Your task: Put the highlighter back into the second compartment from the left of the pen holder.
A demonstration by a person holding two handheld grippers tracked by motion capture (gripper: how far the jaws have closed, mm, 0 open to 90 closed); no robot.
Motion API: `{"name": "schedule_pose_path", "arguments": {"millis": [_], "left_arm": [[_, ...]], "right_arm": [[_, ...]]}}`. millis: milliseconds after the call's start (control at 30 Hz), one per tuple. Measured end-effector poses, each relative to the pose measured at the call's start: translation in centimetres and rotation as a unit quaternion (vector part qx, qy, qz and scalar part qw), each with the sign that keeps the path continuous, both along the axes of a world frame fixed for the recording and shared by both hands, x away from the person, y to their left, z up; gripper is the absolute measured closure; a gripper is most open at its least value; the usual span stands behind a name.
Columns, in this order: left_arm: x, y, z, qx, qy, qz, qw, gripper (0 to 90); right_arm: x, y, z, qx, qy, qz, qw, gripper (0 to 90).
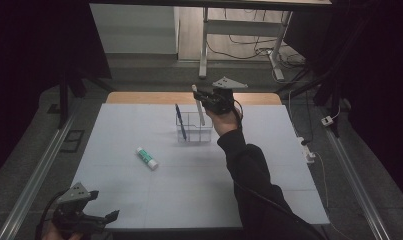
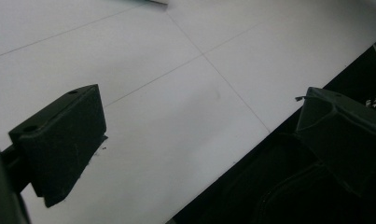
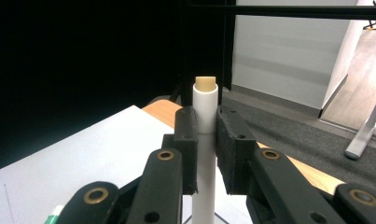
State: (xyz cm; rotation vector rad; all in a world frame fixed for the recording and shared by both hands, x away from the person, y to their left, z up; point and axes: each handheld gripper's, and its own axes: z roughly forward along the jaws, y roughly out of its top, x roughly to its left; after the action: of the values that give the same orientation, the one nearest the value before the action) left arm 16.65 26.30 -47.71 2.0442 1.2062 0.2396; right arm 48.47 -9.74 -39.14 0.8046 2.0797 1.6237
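A white pen is clamped between the jaws of the right claw, which is held above the clear organiser at about twelve o'clock on the white bench. In the right claw's own view the pen is seen standing upright between the two black pads, with its pale tan tip above them. In the high view the pen is tilted slightly, its lower end reaching down into the organiser's right-hand compartment; whether it touches the bottom cannot be told. A blue pen is stood leaning in the left-hand compartment of the same organiser. A glue stick with a green band is laid on the bench at about nine o'clock from the bench's centre, well apart from the organiser. The left claw is held at the bench's near edge, around seven o'clock, its jaws spread apart with nothing between them.
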Motion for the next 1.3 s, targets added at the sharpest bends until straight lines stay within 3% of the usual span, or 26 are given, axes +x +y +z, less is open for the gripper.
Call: {"name": "schedule_pose_path", "arguments": {"millis": [633, 1300], "left_arm": [[0.0, 0.1, 0.0, -0.003, 0.000, -0.001, 1.0000, 1.4], [0.0, 0.1, 0.0, -0.003, -0.002, 0.000, 1.0000, 1.4]], "right_arm": [[1.1, 2.4, -1.7, -0.015, 0.001, -0.004, 0.9999, 78.1], [1.3, 2.5, -5.1, -0.057, 0.028, -0.011, 0.9979, 77.8]]}}
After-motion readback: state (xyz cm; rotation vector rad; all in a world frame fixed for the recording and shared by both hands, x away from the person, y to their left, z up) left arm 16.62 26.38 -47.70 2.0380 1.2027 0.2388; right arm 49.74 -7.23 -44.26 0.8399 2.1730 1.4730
